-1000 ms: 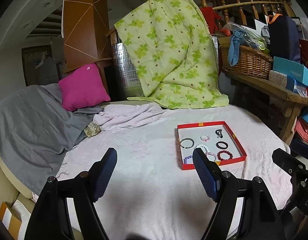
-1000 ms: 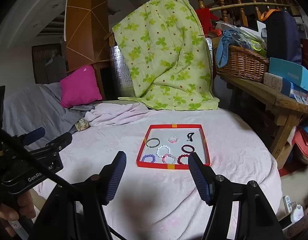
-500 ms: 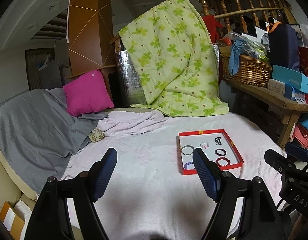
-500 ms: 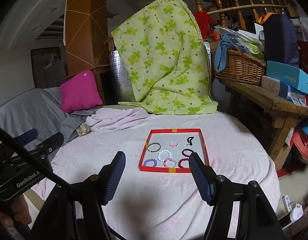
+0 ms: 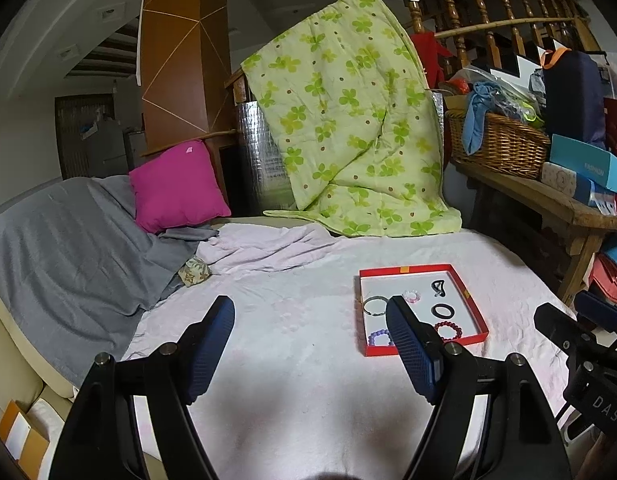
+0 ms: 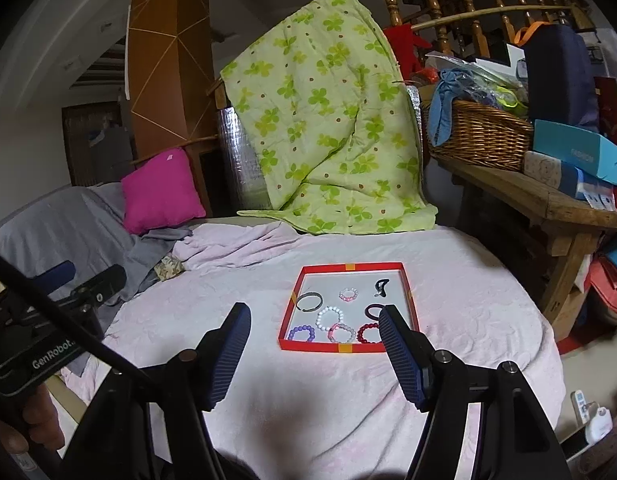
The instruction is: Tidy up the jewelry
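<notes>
A red-rimmed tray lies on the pink-covered bed, also in the left wrist view. It holds several pieces: a dark bangle, a pink bead ring, a white bracelet, a purple one, a pink-grey one, a red one, a black loop and a black clip. My left gripper is open and empty, left of the tray. My right gripper is open and empty, just in front of the tray.
A green flowered quilt hangs behind the bed. A magenta cushion and grey blanket lie at left. A wooden bench with a wicker basket and boxes stands at right.
Both grippers have drawn back a little and tilted up, so the tray sits lower and farther in both views. Both stay open and empty. The jewelry has not moved.
</notes>
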A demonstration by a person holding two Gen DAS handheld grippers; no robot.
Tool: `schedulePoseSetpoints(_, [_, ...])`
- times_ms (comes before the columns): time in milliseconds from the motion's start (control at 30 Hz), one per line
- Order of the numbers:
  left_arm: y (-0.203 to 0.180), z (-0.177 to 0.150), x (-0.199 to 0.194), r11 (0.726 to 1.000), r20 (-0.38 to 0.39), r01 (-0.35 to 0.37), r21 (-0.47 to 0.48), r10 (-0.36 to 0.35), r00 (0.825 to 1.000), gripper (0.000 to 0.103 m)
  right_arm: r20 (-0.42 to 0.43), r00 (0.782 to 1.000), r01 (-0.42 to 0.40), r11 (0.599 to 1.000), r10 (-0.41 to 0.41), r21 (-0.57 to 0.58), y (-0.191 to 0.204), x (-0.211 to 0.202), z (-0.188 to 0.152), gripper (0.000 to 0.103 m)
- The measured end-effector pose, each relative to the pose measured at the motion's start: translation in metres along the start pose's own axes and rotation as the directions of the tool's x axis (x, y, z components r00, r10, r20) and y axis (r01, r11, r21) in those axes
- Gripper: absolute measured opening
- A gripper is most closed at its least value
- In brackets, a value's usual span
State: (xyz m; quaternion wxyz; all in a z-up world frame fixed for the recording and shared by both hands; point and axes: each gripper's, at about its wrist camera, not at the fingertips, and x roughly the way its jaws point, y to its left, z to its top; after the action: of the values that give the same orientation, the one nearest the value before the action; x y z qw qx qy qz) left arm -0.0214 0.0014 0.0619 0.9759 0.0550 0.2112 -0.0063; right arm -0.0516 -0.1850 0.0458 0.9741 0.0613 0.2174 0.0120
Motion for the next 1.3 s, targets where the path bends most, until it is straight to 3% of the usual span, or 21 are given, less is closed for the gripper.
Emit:
schedulePoseSetpoints(467, [0.009,-0.01,0.024,0.999,-0.04,0.001,-0.046,-0.003,0.999,0.079,-0.033,0.999,0.001,1.0,-0.001,-0.007,0.008,0.017,-0.009,0.072])
schedulePoseSetpoints(1300, [0.009,-0.018,0.012,0.999,-0.041,0.005,-0.053,-0.007,0.999,0.079,-0.036,0.999,0.006,1.0,-0.006,-0.001,0.008,0.007,-0.014,0.073])
